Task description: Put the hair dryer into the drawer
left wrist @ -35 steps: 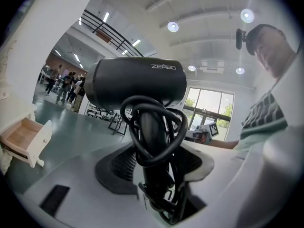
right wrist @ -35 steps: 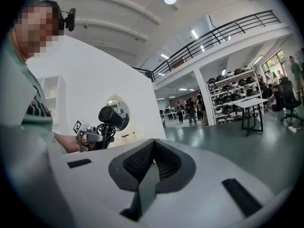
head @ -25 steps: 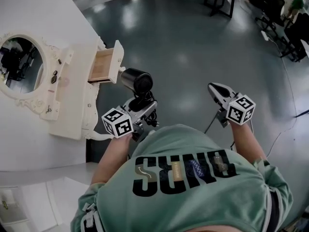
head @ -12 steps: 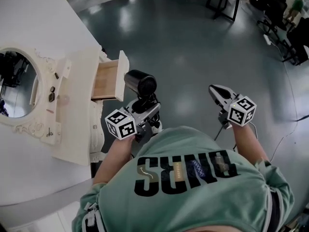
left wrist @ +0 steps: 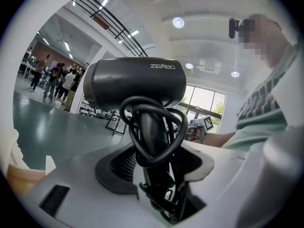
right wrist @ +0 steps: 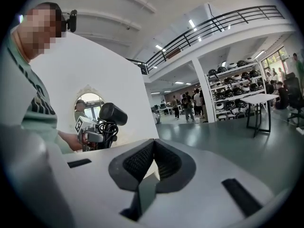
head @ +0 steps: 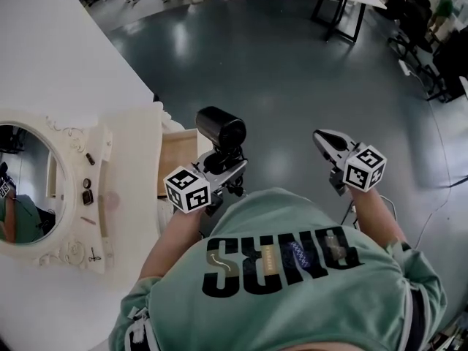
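The black hair dryer [head: 221, 129] stands upright, its cord wound round the handle, with my left gripper [head: 221, 168] shut on that handle. In the left gripper view the dryer's barrel [left wrist: 135, 82] fills the middle, and the handle and cord sit between the pads of that gripper [left wrist: 156, 175]. The open wooden drawer [head: 175, 159] of the white dresser [head: 128, 174] lies just left of the dryer, partly hidden by it. My right gripper [head: 329, 143] hangs over the floor to the right, shut and holding nothing [right wrist: 153, 144]. The right gripper view also shows the dryer [right wrist: 112, 114].
An oval mirror [head: 25, 189] in a white ornate frame and a few small items lie on the dresser top. A white wall [head: 58, 42] runs along the left. Grey floor [head: 278, 57] spreads ahead, with tables, chairs and people far off at the top.
The dresser and its drawer have slid down and closer in the head view, so the dryer now stands beside the drawer's mouth. Both grippers keep their grip and spacing.
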The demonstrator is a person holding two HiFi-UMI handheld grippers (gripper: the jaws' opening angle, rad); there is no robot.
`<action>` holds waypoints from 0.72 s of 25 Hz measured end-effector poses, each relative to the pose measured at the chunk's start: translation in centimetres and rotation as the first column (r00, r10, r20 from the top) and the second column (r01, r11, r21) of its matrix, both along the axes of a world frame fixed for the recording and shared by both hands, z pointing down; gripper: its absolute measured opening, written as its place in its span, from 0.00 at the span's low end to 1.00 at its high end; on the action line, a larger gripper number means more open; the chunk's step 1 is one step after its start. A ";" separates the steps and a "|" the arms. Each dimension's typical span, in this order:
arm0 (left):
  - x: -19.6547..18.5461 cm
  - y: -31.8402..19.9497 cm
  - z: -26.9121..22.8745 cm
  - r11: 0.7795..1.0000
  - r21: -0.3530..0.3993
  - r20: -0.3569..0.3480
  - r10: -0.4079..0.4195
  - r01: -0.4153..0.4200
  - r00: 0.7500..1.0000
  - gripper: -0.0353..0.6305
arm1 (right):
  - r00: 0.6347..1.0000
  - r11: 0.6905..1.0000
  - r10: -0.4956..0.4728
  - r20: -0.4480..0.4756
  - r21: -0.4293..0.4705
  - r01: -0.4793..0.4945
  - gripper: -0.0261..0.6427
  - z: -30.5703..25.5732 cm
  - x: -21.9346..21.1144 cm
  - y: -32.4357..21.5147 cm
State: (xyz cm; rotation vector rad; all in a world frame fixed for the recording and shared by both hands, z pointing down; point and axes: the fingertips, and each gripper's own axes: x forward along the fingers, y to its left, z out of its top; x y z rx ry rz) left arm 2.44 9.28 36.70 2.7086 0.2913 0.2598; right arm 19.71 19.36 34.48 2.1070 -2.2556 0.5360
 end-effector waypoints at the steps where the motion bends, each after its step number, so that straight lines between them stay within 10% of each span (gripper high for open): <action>1: 0.3 -1.1 0.1 1.000 -0.003 0.001 0.002 -0.002 1.000 0.42 | 1.000 1.000 0.004 -0.001 -0.005 -0.004 0.03 0.0 0.4 -1.1; 18: 13.8 -8.7 1.0 0.987 -0.021 0.029 -0.159 0.159 0.987 0.42 | 0.994 0.994 -0.112 0.015 0.022 0.111 0.03 0.4 16.1 -9.8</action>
